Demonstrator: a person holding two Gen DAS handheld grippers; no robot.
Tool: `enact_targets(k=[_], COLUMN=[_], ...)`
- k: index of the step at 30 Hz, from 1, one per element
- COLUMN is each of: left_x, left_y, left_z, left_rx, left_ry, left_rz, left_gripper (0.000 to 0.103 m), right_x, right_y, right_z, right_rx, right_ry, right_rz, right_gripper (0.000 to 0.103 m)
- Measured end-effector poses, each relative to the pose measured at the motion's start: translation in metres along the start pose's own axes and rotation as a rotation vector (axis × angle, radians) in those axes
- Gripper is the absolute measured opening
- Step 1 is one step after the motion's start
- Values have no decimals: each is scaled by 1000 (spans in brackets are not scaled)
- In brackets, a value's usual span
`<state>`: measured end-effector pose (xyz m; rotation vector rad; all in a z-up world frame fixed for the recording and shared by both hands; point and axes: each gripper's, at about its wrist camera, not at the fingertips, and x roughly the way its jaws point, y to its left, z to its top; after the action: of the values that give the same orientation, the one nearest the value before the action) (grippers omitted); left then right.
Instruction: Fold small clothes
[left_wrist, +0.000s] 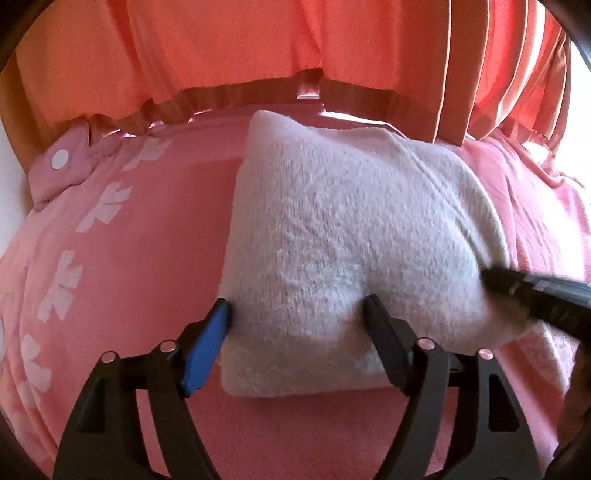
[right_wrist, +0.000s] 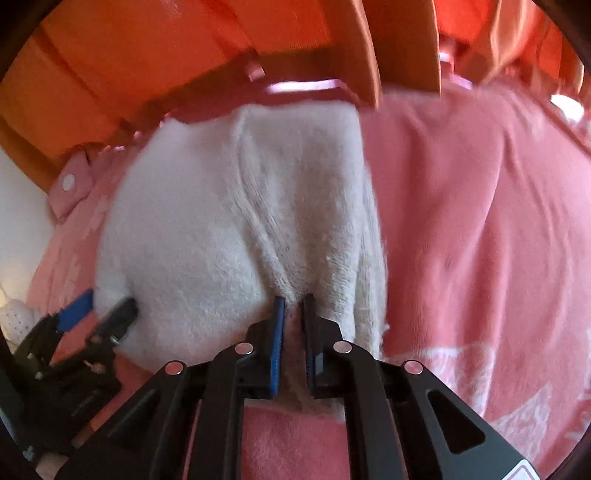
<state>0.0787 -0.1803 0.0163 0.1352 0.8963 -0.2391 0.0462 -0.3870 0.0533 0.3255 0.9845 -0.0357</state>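
We pinch the fluffy white cloth (right_wrist: 236, 206) tight with our right gripper (right_wrist: 293, 306) so it stays folded. Our left gripper (left_wrist: 297, 308) is spread wide around its corner, letting go.

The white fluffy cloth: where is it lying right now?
The white fluffy cloth lies mid-frame in both wrist views on the pink blanket, its near edge between the grippers, orange curtains behind it.

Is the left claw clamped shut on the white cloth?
No: the left claw stands wide open, its fingers apart over the white cloth's near edge.
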Motion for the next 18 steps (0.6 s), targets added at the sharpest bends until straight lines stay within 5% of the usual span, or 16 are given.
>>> enact_targets(k=[6,8,10,12,15,18], left_x=[7,8,8,9,12,12], left_y=[10,9,9,12,16,17], left_z=[-6,-8,-8,-8,-8,-8], left_rx=[-58,-65,-72,-85,-103,-102], left_ry=[21,22,26,32,49,55], left_rz=[-37,-37,-41,-51,-63,-70], left_gripper=[79,80,81,82,82,83], right_x=[-30,-15,13,66,64,29], right_y=[3,15,31,47,62,61], right_z=[37,45,49,48,52,52], right_rx=[37,11,-37,-94,-145,-115], right_ry=[-235,-205,-138,46,10,-59], right_rz=[95,160,121,41,-16,34], right_gripper=[18,18,18,18,18,18])
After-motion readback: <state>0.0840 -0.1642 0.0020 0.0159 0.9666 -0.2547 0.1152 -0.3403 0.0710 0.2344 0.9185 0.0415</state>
